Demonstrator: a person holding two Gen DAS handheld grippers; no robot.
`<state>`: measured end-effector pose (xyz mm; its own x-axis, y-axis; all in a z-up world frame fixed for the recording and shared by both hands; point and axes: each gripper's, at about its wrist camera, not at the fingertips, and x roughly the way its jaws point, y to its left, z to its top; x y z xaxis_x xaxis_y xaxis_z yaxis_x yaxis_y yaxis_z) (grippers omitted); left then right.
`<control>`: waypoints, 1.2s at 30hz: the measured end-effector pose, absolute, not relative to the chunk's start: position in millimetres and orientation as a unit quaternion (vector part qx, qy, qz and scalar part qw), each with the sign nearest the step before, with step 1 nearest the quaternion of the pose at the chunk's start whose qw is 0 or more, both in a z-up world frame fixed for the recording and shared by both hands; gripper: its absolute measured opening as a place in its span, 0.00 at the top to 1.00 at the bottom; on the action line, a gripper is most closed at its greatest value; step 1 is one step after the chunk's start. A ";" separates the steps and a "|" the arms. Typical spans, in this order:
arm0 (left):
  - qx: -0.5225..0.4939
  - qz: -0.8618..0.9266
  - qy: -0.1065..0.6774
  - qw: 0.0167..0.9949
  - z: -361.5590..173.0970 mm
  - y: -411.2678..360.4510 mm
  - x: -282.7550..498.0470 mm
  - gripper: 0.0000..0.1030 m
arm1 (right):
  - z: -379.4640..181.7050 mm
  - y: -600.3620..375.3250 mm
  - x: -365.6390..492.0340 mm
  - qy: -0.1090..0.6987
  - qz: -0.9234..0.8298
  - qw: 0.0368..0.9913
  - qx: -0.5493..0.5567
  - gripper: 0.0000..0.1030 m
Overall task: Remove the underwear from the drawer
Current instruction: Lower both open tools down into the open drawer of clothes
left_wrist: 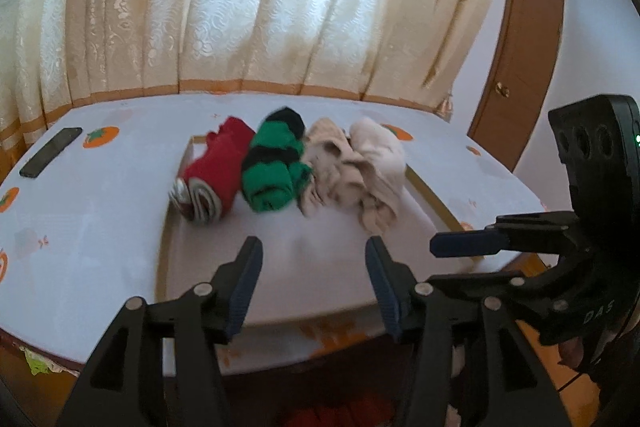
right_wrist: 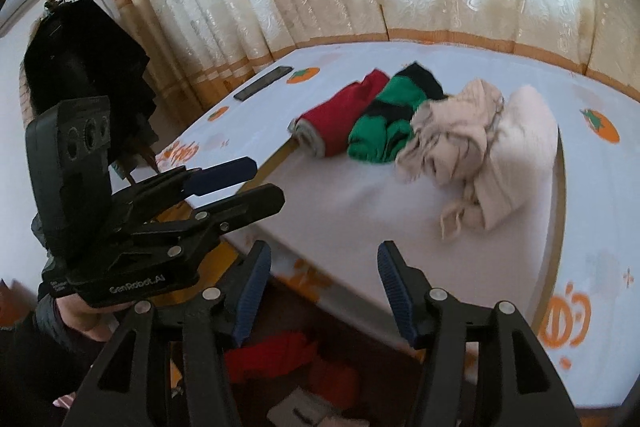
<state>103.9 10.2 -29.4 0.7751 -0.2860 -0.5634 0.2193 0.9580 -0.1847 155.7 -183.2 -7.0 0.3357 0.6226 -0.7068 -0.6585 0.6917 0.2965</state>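
We read "GenRobot.AI" on the left gripper [right_wrist: 236, 183] body, and "DAS" on the right gripper [left_wrist: 464, 239] body.

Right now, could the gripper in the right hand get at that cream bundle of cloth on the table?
Probably yes. The right gripper stands open and empty, and only bare white board lies between it and the cream bundle; nothing blocks the way.

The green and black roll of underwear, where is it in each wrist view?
Left wrist view: the green and black roll lies centre, second from left in the row.
Right wrist view: the green and black roll lies upper centre-right, again second from left.
Shared landmark: the red roll touching its left side.
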 end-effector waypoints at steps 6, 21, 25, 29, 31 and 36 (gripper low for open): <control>-0.052 -0.144 0.321 0.935 -49.1 3.6 81.3 0.47 | -26.0 -198.7 123.5 0.444 0.391 0.805 -0.025 0.43; -0.055 -0.141 0.359 0.921 -95.4 4.1 44.8 0.44 | -83.6 -250.1 74.7 0.501 0.366 0.784 0.005 0.43; -0.043 -0.133 0.377 0.916 -106.9 3.1 43.7 0.43 | -101.7 -266.7 68.0 0.519 0.345 0.782 0.002 0.43; -0.029 -0.124 0.399 0.908 -121.7 3.2 43.2 0.43 | -113.1 -281.0 60.1 0.530 0.335 0.779 0.000 0.43; -0.025 -0.122 0.410 0.904 -128.3 2.9 42.2 0.43 | -119.1 -286.9 58.2 0.535 0.329 0.778 0.003 0.43; -0.002 -0.129 0.436 0.891 -144.2 -2.9 38.8 0.42 | -130.3 -292.5 56.5 0.547 0.322 0.773 0.010 0.43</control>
